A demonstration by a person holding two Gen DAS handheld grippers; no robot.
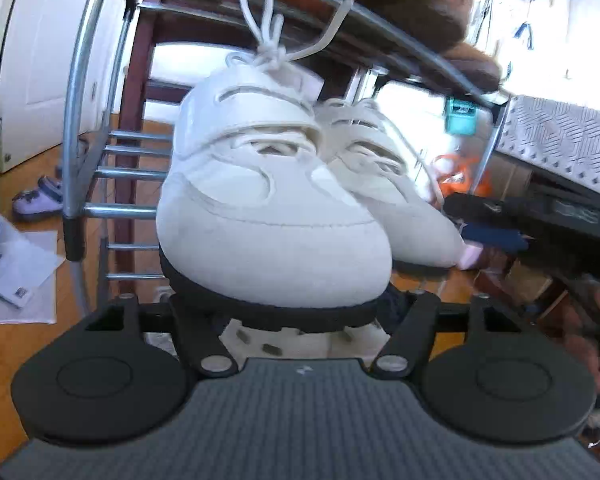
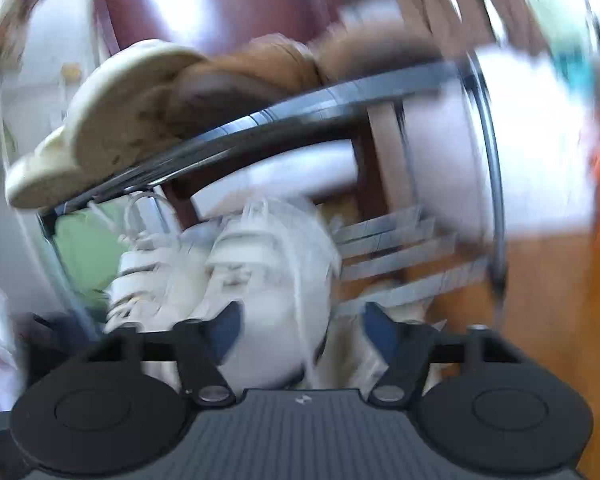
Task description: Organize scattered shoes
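now left gripper (image 1: 274, 312) clamps the near sneaker (image 1: 268, 216) at the rack (image 1: 100, 172), seating it; right gripper (image 2: 300, 336) gapes, free.

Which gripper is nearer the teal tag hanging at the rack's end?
Right. In the left wrist view the right gripper reaches in just below the teal tag; the left gripper sits at the white sneaker's toe.

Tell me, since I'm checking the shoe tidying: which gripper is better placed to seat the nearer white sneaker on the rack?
Probably left: the left gripper has the sneaker's toe between its fingers. The right gripper view is motion-blurred.
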